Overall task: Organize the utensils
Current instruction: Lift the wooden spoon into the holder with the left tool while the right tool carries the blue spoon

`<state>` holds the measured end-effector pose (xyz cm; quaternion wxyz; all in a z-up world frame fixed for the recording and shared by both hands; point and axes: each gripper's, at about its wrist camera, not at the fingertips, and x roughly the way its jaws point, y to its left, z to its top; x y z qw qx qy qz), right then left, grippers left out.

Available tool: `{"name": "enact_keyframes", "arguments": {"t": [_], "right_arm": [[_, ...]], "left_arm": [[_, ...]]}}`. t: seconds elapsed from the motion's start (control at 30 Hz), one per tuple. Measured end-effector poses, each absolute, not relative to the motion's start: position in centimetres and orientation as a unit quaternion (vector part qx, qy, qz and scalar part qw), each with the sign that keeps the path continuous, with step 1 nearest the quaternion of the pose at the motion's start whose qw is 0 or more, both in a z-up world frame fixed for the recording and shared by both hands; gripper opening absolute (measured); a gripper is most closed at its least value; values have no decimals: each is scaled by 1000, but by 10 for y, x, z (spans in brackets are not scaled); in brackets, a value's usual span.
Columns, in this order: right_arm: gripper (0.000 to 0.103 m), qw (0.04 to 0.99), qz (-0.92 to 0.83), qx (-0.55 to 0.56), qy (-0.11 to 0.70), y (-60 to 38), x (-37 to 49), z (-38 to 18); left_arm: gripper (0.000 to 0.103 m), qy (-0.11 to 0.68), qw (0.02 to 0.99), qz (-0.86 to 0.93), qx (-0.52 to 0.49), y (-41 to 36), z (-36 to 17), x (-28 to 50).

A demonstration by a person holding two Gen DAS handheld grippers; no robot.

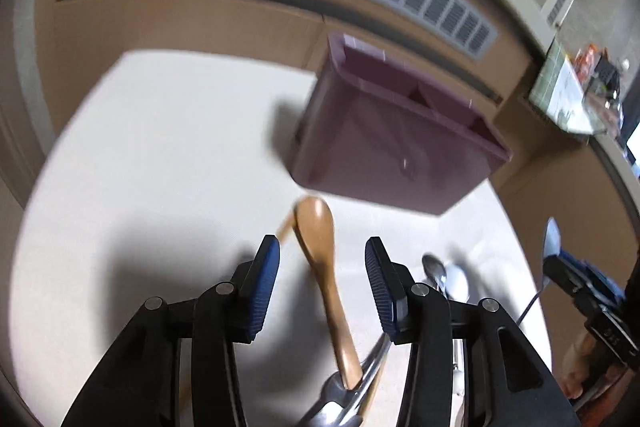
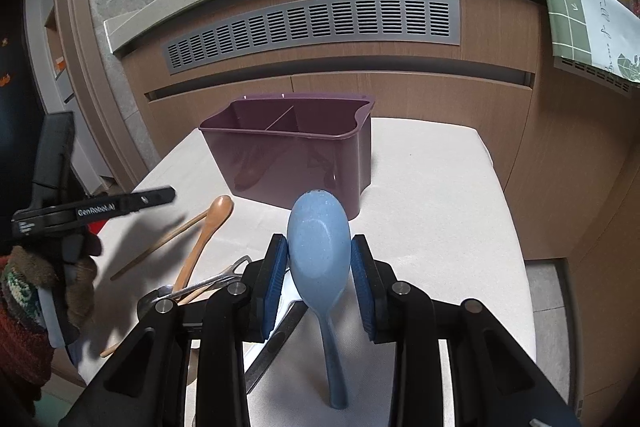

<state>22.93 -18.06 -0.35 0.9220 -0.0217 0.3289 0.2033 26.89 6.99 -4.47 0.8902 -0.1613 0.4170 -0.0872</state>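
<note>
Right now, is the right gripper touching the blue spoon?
Touching. The right wrist view shows the right gripper with both pads pressed against the sides of the blue spoon bowl, handle hanging down below.

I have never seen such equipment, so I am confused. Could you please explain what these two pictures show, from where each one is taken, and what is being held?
No robot is here: a person holds a two-finger tool in each hand, with a camera on each looking forward along its fingers. One picture is from the left gripper, whose jaws stand open above a wooden spoon lying on the white table. The other is from the right gripper, whose jaws grip the bowl of a blue spoon. Behind stands a purple divided bin. Wooden chopsticks and metal utensils also lie there.
</note>
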Motion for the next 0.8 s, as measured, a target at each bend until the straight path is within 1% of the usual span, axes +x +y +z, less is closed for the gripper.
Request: {"name": "enact_keyframes", "arguments": {"t": [0.13,0.27,0.3,0.33,0.37,0.4,0.47,0.63,0.8], "right_arm": [[28,919,206,-21,336,-177,230,-8],[28,921,204,-26,332,-177,229,-7],[28,921,204,-26,330,-177,228,-6],[28,922,202,-26,329,-178,228,-6],[28,923,200,-26,327,-179,229,-6],[28,924,197,-27,326,-179,229,-6],[28,926,195,-25,323,-182,228,-6],[28,927,195,-14,320,-186,229,-3],[28,931,194,-1,308,-182,231,3]], "left_arm": [[46,451,884,-48,-110,42,-58,293],[45,462,885,-1,-59,23,-66,310],[43,462,886,7,-48,20,-66,312],[38,462,886,13,-42,18,-65,313],[30,458,888,15,-40,17,-64,312],[30,453,890,17,-42,18,-63,310],[30,431,901,7,-57,23,-54,299],[30,347,931,-46,-100,37,-18,247],[30,282,954,-54,-89,41,12,215]]}}
